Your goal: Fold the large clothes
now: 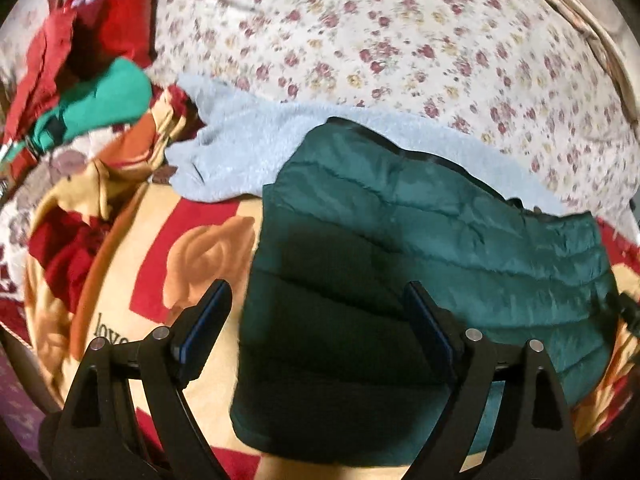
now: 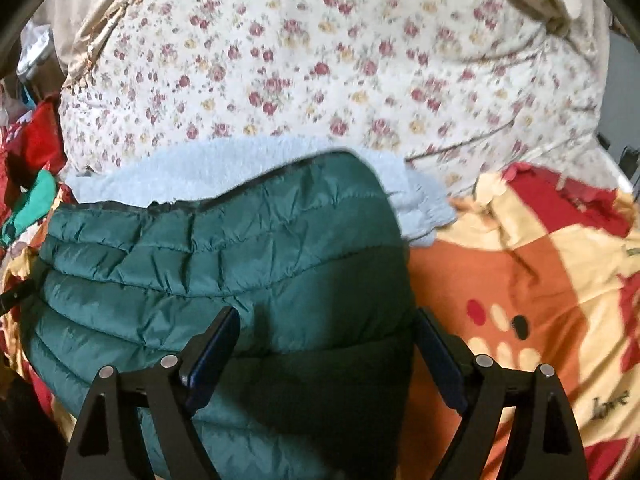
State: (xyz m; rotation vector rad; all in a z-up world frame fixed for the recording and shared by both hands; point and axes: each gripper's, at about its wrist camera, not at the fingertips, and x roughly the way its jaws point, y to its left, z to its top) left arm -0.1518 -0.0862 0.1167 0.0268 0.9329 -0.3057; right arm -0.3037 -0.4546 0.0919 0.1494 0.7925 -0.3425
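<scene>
A dark green quilted puffer jacket (image 1: pixel 420 248) lies folded flat on the bed; it also shows in the right wrist view (image 2: pixel 240 260). A pale blue fleece garment (image 1: pixel 240 148) lies under its far edge, and shows in the right wrist view (image 2: pixel 192 176). My left gripper (image 1: pixel 318 292) is open and empty, hovering over the jacket's left edge. My right gripper (image 2: pixel 326 320) is open and empty, hovering over the jacket's right edge. A black strap or part sticks out at the jacket's side (image 1: pixel 624 308).
A red, cream and orange blanket (image 1: pixel 180 272) covers the bed and shows in the right wrist view (image 2: pixel 520 280). A flowered quilt (image 1: pixel 400 40) is heaped behind. A pile of red and bright green clothes (image 1: pixel 92 92) lies at the far left.
</scene>
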